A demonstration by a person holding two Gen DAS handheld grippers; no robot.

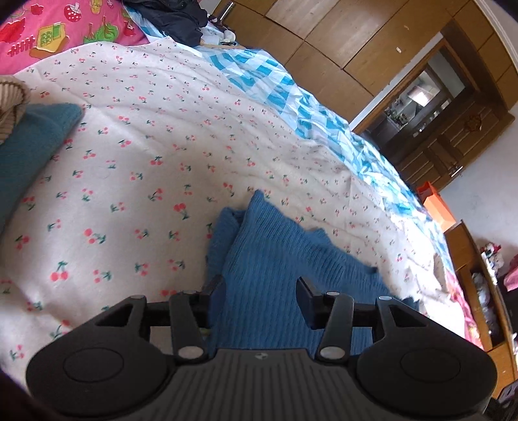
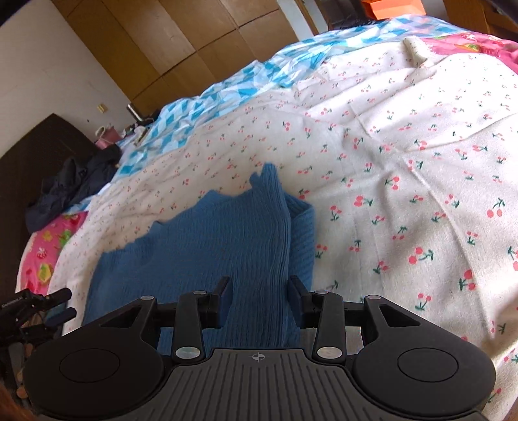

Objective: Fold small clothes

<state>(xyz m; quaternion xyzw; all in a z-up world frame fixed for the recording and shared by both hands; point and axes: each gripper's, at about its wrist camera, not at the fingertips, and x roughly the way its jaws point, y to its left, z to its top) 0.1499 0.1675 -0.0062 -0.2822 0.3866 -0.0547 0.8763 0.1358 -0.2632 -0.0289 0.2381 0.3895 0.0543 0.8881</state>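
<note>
A blue ribbed knit garment [image 1: 285, 259] lies on the cherry-print sheet [image 1: 145, 155], with one part folded over on itself. My left gripper [image 1: 260, 288] is open, its fingers standing wide apart over the garment's near edge. In the right wrist view the same blue garment [image 2: 226, 246] lies under my right gripper [image 2: 259, 290], which is also open, with a raised fold of the knit running between its fingers. The left gripper [image 2: 61, 304] shows at the far left edge of the right wrist view.
A teal knit garment [image 1: 29, 155] and a beige ribbed one [image 1: 11, 97] lie at the left. A pink printed pillow [image 1: 61, 26] and dark clothes [image 1: 174, 19] lie at the bed's head. A blue-white checked quilt [image 1: 291, 97] borders wooden wardrobes [image 1: 340, 39].
</note>
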